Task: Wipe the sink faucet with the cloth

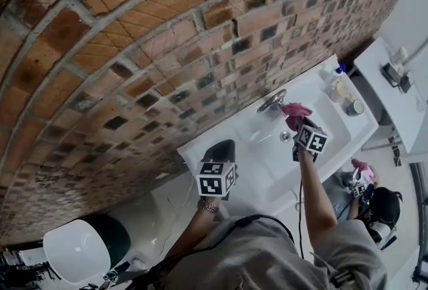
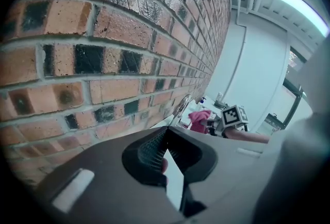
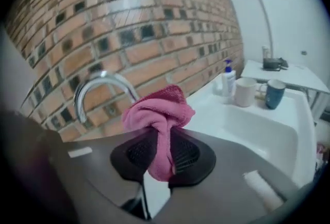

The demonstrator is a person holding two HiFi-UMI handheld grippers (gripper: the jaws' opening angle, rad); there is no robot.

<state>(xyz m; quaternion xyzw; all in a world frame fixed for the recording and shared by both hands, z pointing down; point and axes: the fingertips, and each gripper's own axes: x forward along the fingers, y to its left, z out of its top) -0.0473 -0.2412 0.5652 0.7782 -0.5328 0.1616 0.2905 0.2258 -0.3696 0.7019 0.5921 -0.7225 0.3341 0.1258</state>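
A curved chrome faucet (image 1: 273, 101) (image 3: 98, 89) rises from the back of a white sink (image 1: 267, 168) set against a brick wall. A bunched pink cloth (image 1: 295, 111) (image 3: 160, 109) is clamped in my right gripper (image 1: 295, 124) (image 3: 159, 135), held just in front of the spout, close to it. My left gripper (image 1: 221, 150) (image 2: 165, 132) hovers over the sink's left end with its jaws together and nothing in them. From the left gripper view the faucet (image 2: 181, 106), the cloth (image 2: 198, 117) and the right gripper's marker cube (image 2: 233, 114) lie ahead.
A soap bottle (image 3: 227, 77), a white cup (image 3: 245, 91) and a blue mug (image 3: 274, 94) stand at the sink's far right end. A white bowl-shaped fixture (image 1: 73, 252) sits low at left. A person (image 1: 378, 205) is on the floor at right, beside a white counter (image 1: 394, 91).
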